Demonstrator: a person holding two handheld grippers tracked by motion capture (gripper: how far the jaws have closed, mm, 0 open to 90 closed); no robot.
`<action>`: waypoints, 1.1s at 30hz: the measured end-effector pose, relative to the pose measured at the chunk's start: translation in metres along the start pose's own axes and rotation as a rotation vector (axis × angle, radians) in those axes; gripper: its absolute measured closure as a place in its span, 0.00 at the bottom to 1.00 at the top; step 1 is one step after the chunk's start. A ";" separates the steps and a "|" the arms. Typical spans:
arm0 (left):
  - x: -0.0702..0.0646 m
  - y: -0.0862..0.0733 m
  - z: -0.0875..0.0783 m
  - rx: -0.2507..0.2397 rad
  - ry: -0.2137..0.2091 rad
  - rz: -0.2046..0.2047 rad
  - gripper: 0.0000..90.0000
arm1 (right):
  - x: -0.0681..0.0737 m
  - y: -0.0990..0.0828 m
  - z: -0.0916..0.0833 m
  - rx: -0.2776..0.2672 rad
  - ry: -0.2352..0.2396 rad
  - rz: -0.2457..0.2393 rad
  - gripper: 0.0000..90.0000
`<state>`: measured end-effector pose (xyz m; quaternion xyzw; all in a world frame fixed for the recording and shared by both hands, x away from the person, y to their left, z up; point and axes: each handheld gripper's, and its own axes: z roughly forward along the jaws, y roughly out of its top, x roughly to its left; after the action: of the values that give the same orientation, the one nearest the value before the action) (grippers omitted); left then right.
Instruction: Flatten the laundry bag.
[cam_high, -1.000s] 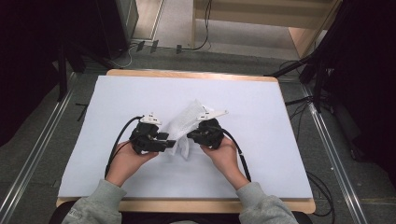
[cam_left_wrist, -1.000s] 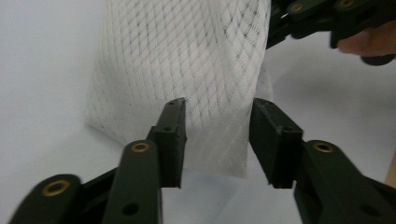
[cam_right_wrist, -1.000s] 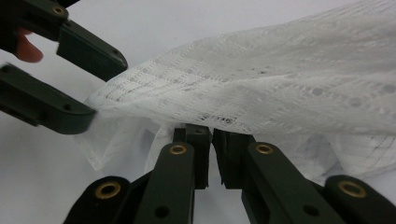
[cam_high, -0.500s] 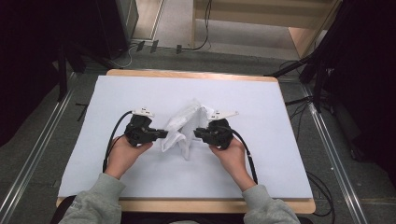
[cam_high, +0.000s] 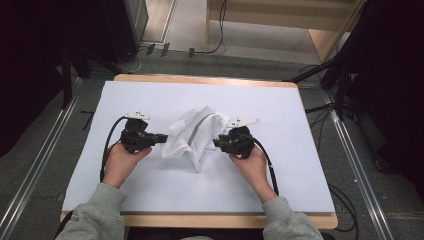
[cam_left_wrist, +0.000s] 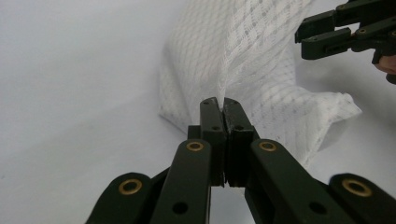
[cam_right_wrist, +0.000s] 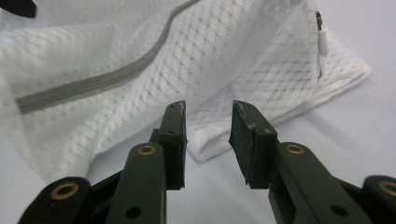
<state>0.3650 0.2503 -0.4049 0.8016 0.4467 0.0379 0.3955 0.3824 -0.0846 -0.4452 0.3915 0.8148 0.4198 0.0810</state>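
Lying crumpled, white mesh bag (cam_high: 196, 136) with grey zip

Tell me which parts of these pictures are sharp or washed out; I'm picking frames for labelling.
High view: even light, dark surroundings, mesh bag pale against the white table cover. Left gripper view: shut left hand-held gripper sharp, mesh beyond nearly overexposed. Right gripper view: right hand-held gripper crisp, grey zipper slightly soft.

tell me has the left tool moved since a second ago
Yes: the left tool has slid left, toward the table's left edge, shut on the mesh bag.
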 end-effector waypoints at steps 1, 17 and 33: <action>0.003 -0.001 -0.001 -0.005 0.000 -0.011 1.00 | -0.001 0.000 0.001 -0.001 0.001 -0.001 0.72; 0.029 -0.017 -0.017 -0.014 0.028 -0.093 1.00 | -0.007 -0.001 0.017 0.038 -0.040 -0.011 0.60; 0.052 -0.029 -0.013 0.023 0.057 -0.159 0.99 | 0.003 -0.001 0.038 0.071 -0.026 -0.026 0.57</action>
<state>0.3713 0.3053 -0.4307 0.7668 0.5202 0.0240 0.3753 0.3976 -0.0595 -0.4699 0.3888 0.8331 0.3846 0.0832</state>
